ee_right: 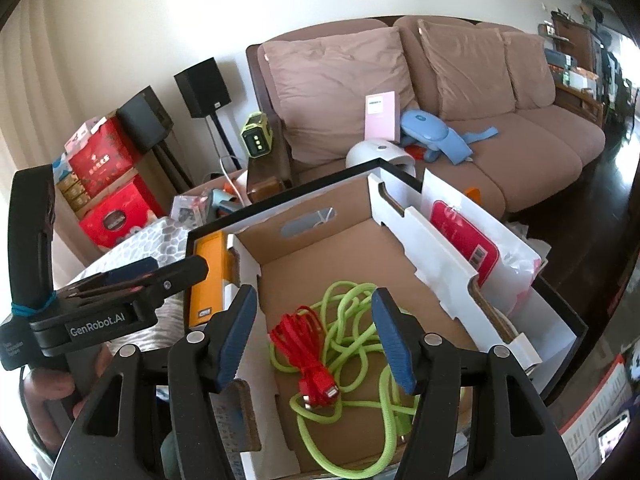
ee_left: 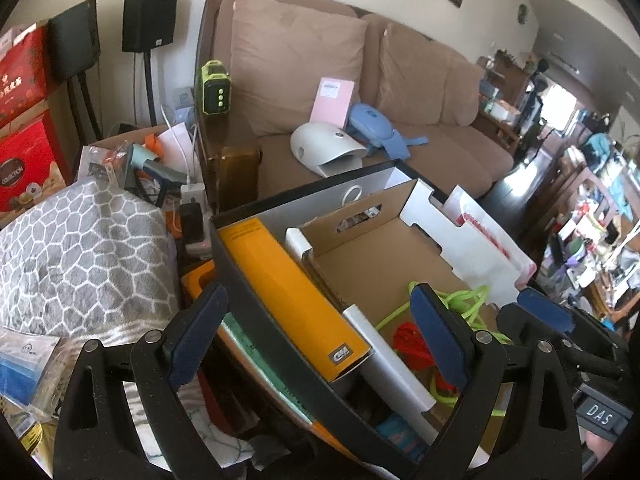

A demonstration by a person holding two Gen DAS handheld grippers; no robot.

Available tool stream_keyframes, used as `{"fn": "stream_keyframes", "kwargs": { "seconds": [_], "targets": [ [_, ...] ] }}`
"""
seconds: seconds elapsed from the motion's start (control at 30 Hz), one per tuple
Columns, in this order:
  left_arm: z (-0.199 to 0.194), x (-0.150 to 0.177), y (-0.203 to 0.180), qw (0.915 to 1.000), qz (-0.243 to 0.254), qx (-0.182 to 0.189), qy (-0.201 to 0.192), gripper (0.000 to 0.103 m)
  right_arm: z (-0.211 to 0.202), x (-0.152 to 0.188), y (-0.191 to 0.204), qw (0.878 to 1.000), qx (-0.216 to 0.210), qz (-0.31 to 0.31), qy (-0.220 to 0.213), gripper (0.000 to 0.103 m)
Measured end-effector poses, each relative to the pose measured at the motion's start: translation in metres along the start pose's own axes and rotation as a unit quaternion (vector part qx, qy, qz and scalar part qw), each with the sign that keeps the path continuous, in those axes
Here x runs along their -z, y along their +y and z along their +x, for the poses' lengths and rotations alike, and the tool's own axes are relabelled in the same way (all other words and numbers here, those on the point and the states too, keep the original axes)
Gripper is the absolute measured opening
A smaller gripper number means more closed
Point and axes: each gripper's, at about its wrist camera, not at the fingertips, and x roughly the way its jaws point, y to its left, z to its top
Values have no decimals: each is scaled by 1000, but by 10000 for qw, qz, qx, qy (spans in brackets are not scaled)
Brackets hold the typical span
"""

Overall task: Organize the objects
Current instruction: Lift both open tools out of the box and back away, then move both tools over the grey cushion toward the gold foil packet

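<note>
My right gripper (ee_right: 316, 340) hangs half-open and empty over the red cable (ee_right: 308, 354) in the cardboard box (ee_right: 320, 256), so I'd drop straight, avoiding what looks like tangled green cord (ee_right: 352, 320); left gripper (ee_left: 316, 336) open, empty.

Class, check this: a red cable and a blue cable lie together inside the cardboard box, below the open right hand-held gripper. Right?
Not quite. Beside the red cable lies a green cable, not blue, as the right wrist view shows. Both are in the cardboard box, below the open right hand-held gripper.

Black hand-held gripper (ee_right: 314, 334), blue pads (ee_right: 394, 344), silver screws.
</note>
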Motion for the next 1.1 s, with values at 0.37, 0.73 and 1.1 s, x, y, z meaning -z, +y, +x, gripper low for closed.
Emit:
{"fn": "stream_keyframes", "kwargs": {
  "seconds": [0.37, 0.73, 1.1],
  "targets": [
    [-29, 1, 8, 9992, -3, -132, -386, 92, 0, 1, 12, 9999, -89, -79, -35, 62],
    [-51, 7, 28, 9985, -235, -117, -476, 92, -1, 2, 34, 9994, -238, -262, -33, 65],
    [-92, 20, 40, 9957, -242, -393, -797, 94, -14, 2, 69, 9969, -561, -515, -209, 69]
  ]
}}
